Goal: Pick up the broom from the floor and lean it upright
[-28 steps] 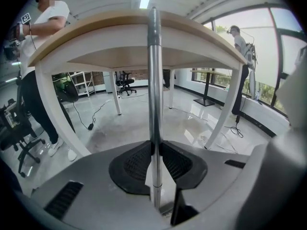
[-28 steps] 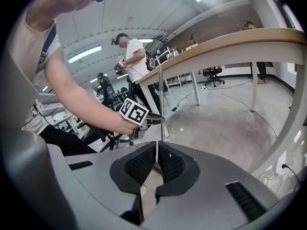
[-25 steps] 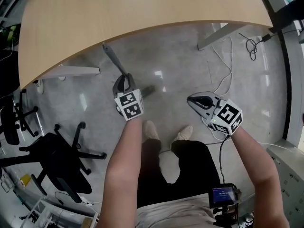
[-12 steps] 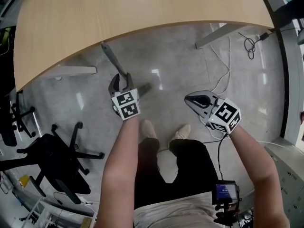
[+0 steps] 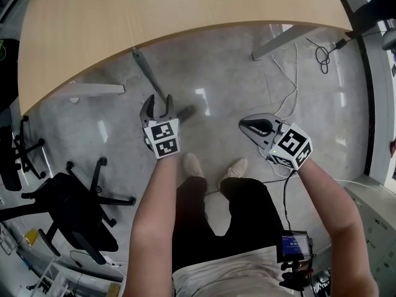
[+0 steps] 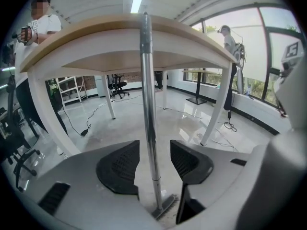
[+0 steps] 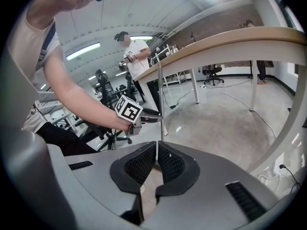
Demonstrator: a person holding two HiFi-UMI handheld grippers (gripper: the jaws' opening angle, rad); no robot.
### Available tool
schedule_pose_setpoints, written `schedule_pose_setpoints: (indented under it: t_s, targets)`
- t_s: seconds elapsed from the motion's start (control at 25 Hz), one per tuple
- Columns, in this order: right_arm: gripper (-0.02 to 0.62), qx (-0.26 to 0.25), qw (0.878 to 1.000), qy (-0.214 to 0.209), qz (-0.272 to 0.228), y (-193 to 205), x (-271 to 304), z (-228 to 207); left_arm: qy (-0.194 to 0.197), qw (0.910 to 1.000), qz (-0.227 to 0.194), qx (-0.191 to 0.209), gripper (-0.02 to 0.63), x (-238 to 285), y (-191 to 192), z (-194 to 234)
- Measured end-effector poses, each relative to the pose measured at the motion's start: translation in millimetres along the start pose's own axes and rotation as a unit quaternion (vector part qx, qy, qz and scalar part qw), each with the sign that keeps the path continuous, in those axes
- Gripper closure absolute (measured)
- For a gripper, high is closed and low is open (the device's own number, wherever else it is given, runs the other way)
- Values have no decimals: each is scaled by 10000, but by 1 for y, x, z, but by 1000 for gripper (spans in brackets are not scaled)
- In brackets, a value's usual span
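The broom stands upright on the floor, its metal handle (image 5: 150, 74) (image 6: 147, 104) leaning with its top against the edge of the wooden table (image 5: 185, 11). Its head (image 5: 186, 112) (image 6: 166, 206) rests on the concrete. My left gripper (image 5: 156, 103) (image 6: 154, 153) is open; its jaws have just been opening, and the handle runs between the pads without touching either. My right gripper (image 5: 247, 126) (image 7: 157, 160) hangs shut and empty, off to the right of the broom. In the right gripper view the handle (image 7: 160, 95) rises beyond the left gripper.
White table legs (image 5: 93, 91) (image 5: 281, 43) lie along the floor under the table. A black office chair (image 5: 68, 197) is at the lower left, cables (image 5: 322, 57) at the upper right. My feet (image 5: 213, 169) are just behind the grippers. A person (image 6: 38, 20) stands beyond the table.
The left gripper's jaws have spread apart from the broom handle. The broom stays leaning on the table edge. The right gripper has kept still.
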State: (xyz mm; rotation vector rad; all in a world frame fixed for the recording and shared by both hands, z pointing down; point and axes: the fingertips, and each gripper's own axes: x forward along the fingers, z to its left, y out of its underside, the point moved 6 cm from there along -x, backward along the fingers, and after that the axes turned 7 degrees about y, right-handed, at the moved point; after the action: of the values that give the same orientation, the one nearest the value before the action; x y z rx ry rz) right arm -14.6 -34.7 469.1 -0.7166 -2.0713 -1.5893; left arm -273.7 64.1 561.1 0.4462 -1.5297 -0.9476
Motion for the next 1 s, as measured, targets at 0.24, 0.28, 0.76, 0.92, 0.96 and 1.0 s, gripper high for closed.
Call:
schedule_pose_setpoints:
  t_s: [0.24,0.28,0.76,0.92,0.96,1.0]
  targets:
    - [574,104,9992,351,-131,-6,-14,6,291,9991,-240,189,420,-34,-8,2]
    - [574,129,9990,388,-155,-6,-17,9,310,9990,-262,195,420,-42,-7,4]
    - [574,904,9914,717,-622,-20,-87,51,841,9958,-352,93,589,-186,-18,-1]
    - [574,936,9875,841,-952,-46,-120,58,1094,9926,-524,7,598,-231,-38,-21]
    - [574,928,9859,895,-1071,-56,-128,57,1137,9919,-559,-14,598,-241,-43,-25]
    - [574,934,9839,940,-1195,-66,-135,56,1167,9914,-587,-44,598,-251,-47,-29]
